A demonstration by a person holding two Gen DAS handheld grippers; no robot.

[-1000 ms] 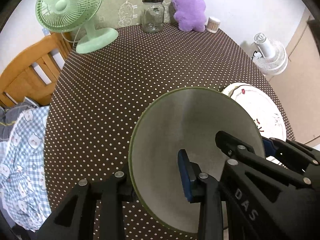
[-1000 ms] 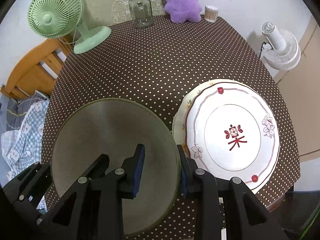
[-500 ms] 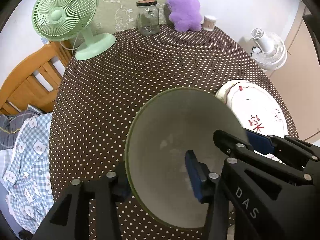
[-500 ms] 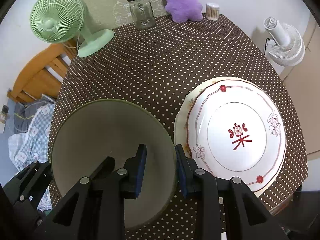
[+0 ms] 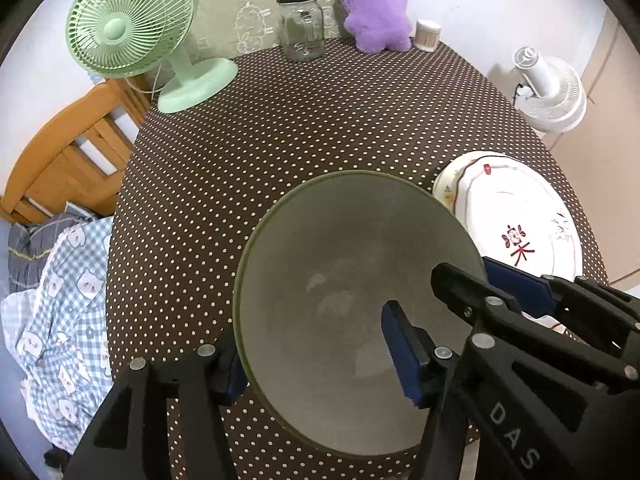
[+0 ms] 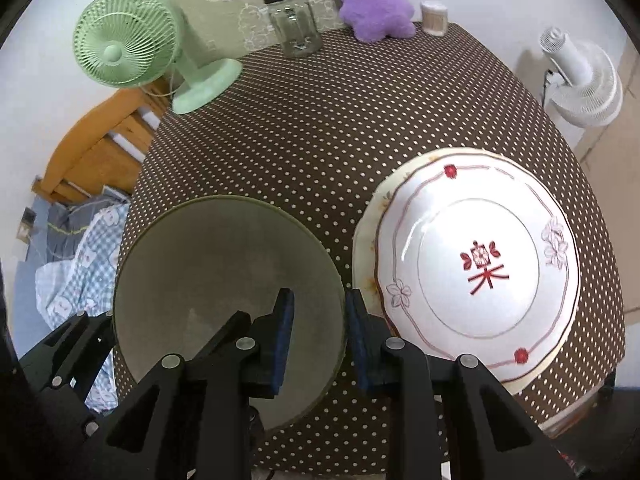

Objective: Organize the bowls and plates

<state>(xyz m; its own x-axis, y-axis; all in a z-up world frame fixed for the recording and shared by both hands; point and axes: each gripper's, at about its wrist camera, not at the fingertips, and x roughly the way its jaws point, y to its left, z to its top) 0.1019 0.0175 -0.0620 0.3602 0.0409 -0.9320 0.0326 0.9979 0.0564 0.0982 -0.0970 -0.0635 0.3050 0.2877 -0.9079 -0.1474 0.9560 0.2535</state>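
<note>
A grey-green bowl (image 5: 352, 280) (image 6: 224, 272) sits near the front edge of the dotted brown table (image 5: 320, 120). My left gripper (image 5: 318, 364) straddles its left rim, one pad outside and one inside. Its jaws are opening and neither pad presses on the rim. My right gripper (image 6: 320, 336) straddles the bowl's right rim and its jaws are closing, with a gap still showing beside the rim. Just right of the bowl lies a white plate with a red mark (image 6: 480, 264) (image 5: 516, 216), stacked on a cream plate (image 6: 362, 240).
At the table's far side stand a green fan (image 5: 132, 28), a glass jar (image 5: 302, 26), a purple plush toy (image 5: 376, 4) and a small toothpick holder (image 5: 427, 34). A wooden chair (image 5: 68, 152) with checked cloth (image 5: 60, 300) is on the left. A white fan (image 5: 552, 92) stands on the floor to the right.
My left jaws let go of the bowl's left rim and spread apart. My right jaws narrowed slightly around the right rim. Both hands stayed roughly in place.
</note>
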